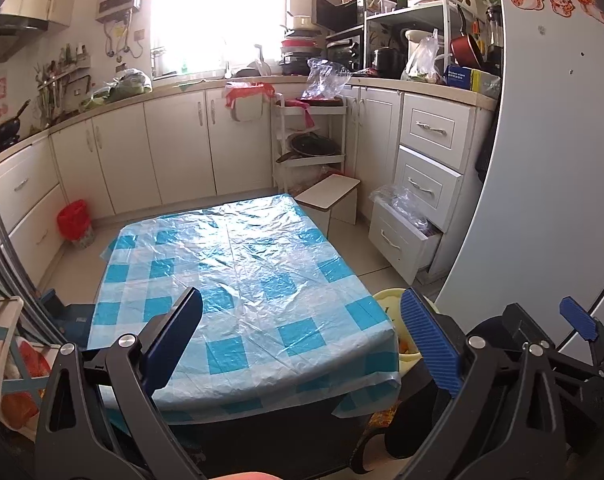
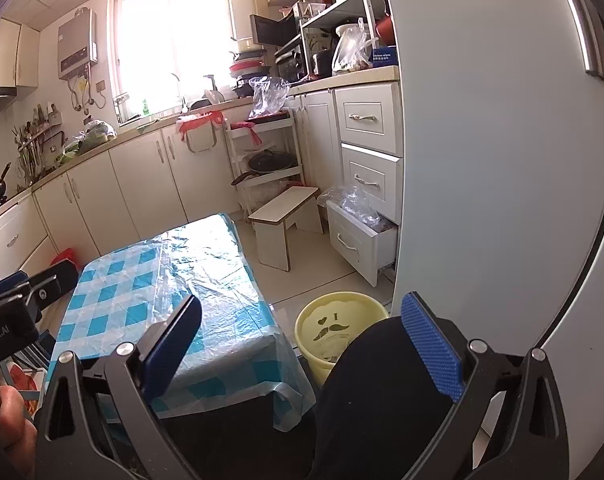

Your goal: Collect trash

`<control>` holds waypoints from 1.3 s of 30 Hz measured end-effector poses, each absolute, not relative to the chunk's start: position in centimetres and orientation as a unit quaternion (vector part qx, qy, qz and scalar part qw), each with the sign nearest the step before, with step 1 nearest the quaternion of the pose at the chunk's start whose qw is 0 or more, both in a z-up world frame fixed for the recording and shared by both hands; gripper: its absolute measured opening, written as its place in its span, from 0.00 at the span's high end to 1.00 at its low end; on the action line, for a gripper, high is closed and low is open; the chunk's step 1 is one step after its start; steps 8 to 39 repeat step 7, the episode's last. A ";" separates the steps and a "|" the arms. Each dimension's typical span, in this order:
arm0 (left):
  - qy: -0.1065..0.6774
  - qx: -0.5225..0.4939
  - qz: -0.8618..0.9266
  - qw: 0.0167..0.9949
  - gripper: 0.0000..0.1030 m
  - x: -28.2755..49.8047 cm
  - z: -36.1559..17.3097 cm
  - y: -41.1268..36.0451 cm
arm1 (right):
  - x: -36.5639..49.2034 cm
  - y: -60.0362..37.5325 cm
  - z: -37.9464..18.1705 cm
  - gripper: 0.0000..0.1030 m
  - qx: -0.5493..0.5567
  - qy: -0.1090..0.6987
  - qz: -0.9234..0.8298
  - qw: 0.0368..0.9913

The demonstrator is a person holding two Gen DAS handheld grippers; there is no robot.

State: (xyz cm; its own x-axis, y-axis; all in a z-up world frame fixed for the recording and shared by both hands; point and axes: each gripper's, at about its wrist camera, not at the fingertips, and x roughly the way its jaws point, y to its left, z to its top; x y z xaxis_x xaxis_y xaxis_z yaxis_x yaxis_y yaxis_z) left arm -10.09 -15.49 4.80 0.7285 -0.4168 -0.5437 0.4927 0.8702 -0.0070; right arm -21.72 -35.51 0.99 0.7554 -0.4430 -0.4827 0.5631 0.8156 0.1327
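Left wrist view looks out over a low table [image 1: 238,264] draped in a blue-and-white checked plastic sheet, and the left gripper [image 1: 313,344] hangs above its near edge with both blue-padded fingers spread wide and nothing between them. Off to its right the right gripper [image 1: 577,324] pokes into the same view, close to the white fridge door [image 1: 549,160]. From the right wrist view, the right gripper [image 2: 313,344] is also spread wide and holding nothing, one finger over the table's corner and the other over a dark trouser leg [image 2: 381,392]. Just past that leg, on the floor right beside the table and near the fridge, stands a yellow bin [image 2: 341,332] with a moustache printed inside it; scraps lie in the bottom, too small to make out. A second bin, lined with a red bag [image 1: 74,222], sits on the floor against the cabinets on the far left, well apart from the table. No loose trash shows on the sheet itself. Beyond the table there is a small white stool [image 2: 286,220], and beside it the lowest drawer [image 2: 361,240] stands pulled out with crumpled clear plastic stuffed in it. Another clear plastic bag [image 1: 323,78] sits on top of the white trolley by the counter.
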 end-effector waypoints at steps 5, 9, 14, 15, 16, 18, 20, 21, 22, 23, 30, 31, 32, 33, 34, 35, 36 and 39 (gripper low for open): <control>0.315 0.075 -0.239 0.915 0.07 -8.8 4.1 -15.6 | -22.0 -35.0 1.4 0.07 0.123 0.207 -0.269 0.933; 0.323 0.078 -0.242 0.912 0.07 -8.6 3.7 -15.6 | -22.0 -34.9 1.5 0.07 0.121 0.203 -0.267 0.934; 0.323 0.078 -0.242 0.912 0.07 -8.6 3.7 -15.6 | -22.0 -34.9 1.5 0.07 0.121 0.203 -0.267 0.934; 0.323 0.078 -0.242 0.912 0.07 -8.6 3.7 -15.6 | -22.0 -34.9 1.5 0.07 0.121 0.203 -0.267 0.934; 0.323 0.078 -0.242 0.912 0.07 -8.6 3.7 -15.6 | -22.0 -34.9 1.5 0.07 0.121 0.203 -0.267 0.934; 0.323 0.078 -0.242 0.912 0.07 -8.6 3.7 -15.6 | -22.0 -34.9 1.5 0.07 0.121 0.203 -0.267 0.934; 0.323 0.078 -0.242 0.912 0.07 -8.6 3.7 -15.6 | -22.0 -34.9 1.5 0.07 0.121 0.203 -0.267 0.934; 0.323 0.078 -0.242 0.912 0.07 -8.6 3.7 -15.6 | -22.0 -34.9 1.5 0.07 0.121 0.203 -0.267 0.934; 0.323 0.078 -0.242 0.912 0.07 -8.6 3.7 -15.6 | -22.0 -34.9 1.5 0.07 0.121 0.203 -0.267 0.934; 0.323 0.078 -0.242 0.912 0.07 -8.6 3.7 -15.6 | -22.0 -34.9 1.5 0.07 0.121 0.203 -0.267 0.934; 0.323 0.078 -0.242 0.912 0.07 -8.6 3.7 -15.6 | -22.0 -34.9 1.5 0.07 0.121 0.203 -0.267 0.934; 0.323 0.078 -0.242 0.912 0.07 -8.6 3.7 -15.6 | -22.0 -34.9 1.5 0.07 0.121 0.203 -0.267 0.934; 0.323 0.078 -0.242 0.912 0.07 -8.6 3.7 -15.6 | -22.0 -34.9 1.5 0.07 0.121 0.203 -0.267 0.934; 0.323 0.078 -0.242 0.912 0.07 -8.6 3.7 -15.6 | -22.0 -34.9 1.5 0.07 0.121 0.203 -0.267 0.934; 0.323 0.078 -0.242 0.912 0.07 -8.6 3.7 -15.6 | -22.0 -34.9 1.5 0.07 0.121 0.203 -0.267 0.934; 0.323 0.078 -0.242 0.912 0.07 -8.6 3.7 -15.6 | -22.0 -34.9 1.5 0.07 0.121 0.203 -0.267 0.934; 0.323 0.078 -0.242 0.912 0.07 -8.6 3.7 -15.6 | -22.0 -34.9 1.5 0.07 0.121 0.203 -0.267 0.934; 0.323 0.078 -0.242 0.912 0.07 -8.6 3.7 -15.6 | -22.0 -34.9 1.5 0.07 0.121 0.203 -0.267 0.934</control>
